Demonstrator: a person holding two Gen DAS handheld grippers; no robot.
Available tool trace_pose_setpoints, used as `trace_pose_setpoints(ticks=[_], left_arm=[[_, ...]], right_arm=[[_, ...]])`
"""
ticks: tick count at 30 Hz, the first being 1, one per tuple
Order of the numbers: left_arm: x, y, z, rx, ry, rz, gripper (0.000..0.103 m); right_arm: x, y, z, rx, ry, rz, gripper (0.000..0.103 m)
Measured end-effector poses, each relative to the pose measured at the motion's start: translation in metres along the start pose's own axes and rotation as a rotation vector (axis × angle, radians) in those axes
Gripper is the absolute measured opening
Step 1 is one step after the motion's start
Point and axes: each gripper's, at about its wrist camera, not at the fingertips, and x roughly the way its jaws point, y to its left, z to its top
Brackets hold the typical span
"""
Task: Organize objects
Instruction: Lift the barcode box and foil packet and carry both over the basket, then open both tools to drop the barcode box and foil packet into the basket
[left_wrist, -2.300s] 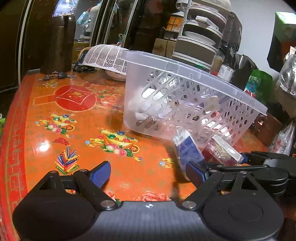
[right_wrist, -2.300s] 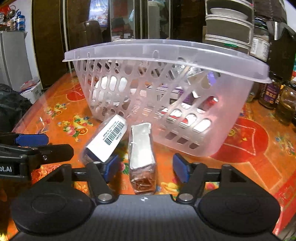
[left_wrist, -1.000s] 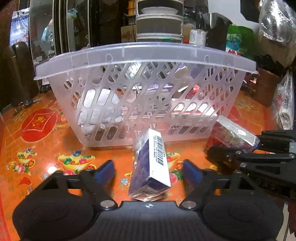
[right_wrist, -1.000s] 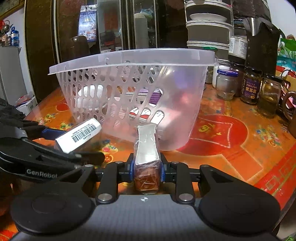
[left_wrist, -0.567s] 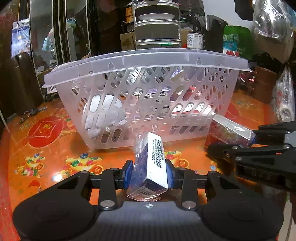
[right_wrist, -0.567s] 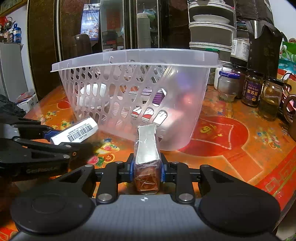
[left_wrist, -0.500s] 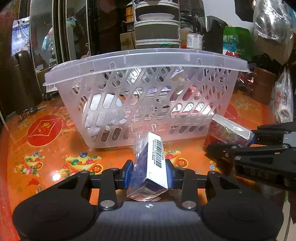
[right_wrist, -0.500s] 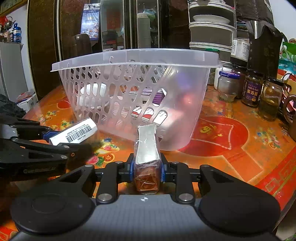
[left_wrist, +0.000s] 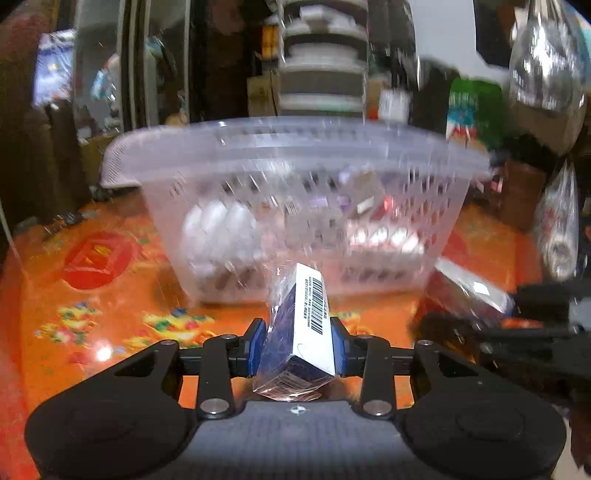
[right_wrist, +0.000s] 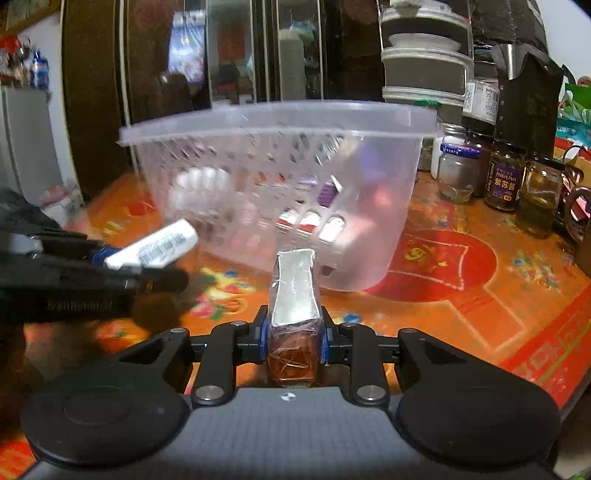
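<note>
**Two wrapped boxes gripped, basket ahead**

Our left gripper (left_wrist: 297, 345) clamps the blue box (left_wrist: 301, 332); our right gripper (right_wrist: 293, 341) squeezes the brown box (right_wrist: 294, 325). Both look light, stiff, slick-wrapped, so we grip their flat sides. The basket (right_wrist: 373, 221) sits at twelve o'clock.

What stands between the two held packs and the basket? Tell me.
Only the basket's near wall and rim. The blue pack in the left tool and the brown pack in the right tool sit below the rim, so each must go over it.
</note>
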Motion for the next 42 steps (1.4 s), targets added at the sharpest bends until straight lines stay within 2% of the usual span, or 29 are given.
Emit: trace_pose_setpoints(ticks=[8, 13, 17, 22, 26, 29, 33, 42], left_arm=[[-0.071, 0.013, 0.004, -0.080, -0.119, -0.042, 0.040], [-0.103, 0.015, 0.040, -0.081, -0.203, -0.063, 0.040], [-0.105, 0.014, 0.088, -0.070, -0.228, -0.077, 0.040], [-0.062, 0.016, 0.145, -0.093, -0.135, -0.085, 0.040], [-0.002, 0.026, 0.168, -0.130, 0.011, -0.051, 0.040], [0.033, 0.037, 0.168, -0.167, 0.086, -0.024, 0.040], [0.062, 0.043, 0.162, -0.197, 0.155, -0.042, 0.040], [0.090, 0.045, 0.151, -0.211, 0.207, -0.035, 0.040]], right_arm=[[-0.078, 0.019, 0.012, -0.003, -0.154, 0.053, 0.028], [-0.106, 0.012, 0.053, 0.019, -0.234, 0.060, 0.028], [-0.102, 0.000, 0.098, 0.027, -0.237, 0.059, 0.028], [-0.060, -0.012, 0.154, 0.033, -0.152, 0.019, 0.028], [-0.008, -0.023, 0.174, 0.001, -0.044, -0.028, 0.028], [0.017, -0.028, 0.170, 0.001, 0.031, -0.013, 0.028], [0.044, -0.027, 0.164, -0.022, 0.094, -0.005, 0.028], [0.069, -0.029, 0.160, -0.009, 0.162, 0.017, 0.028]])
